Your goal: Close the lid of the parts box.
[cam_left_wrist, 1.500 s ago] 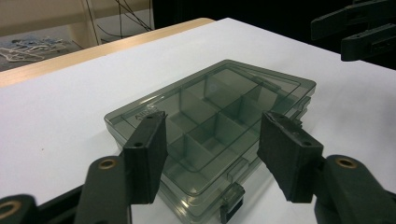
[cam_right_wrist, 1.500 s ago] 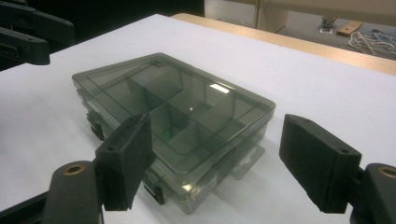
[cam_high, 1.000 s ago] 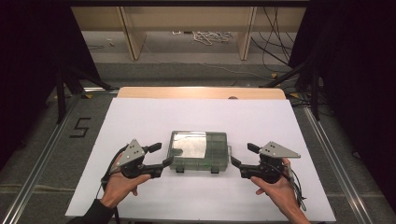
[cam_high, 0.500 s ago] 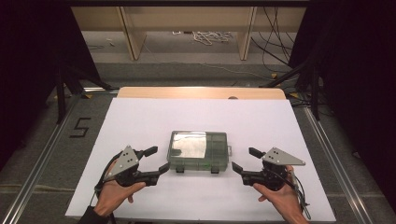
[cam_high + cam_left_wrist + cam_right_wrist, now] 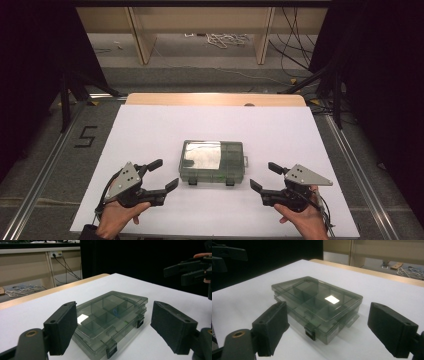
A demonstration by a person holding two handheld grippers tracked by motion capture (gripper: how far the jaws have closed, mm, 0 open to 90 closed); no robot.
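A smoky, see-through compartment box (image 5: 213, 161) lay flat with its lid shut near the middle of the white worktop (image 5: 150, 130). The left hand-held gripper (image 5: 161, 174) sat just off the box's left side, its jaws spread wide after having just been opening, with nothing between them. The right hand-held gripper (image 5: 264, 176) sat off the right side, jaws likewise spread and empty.
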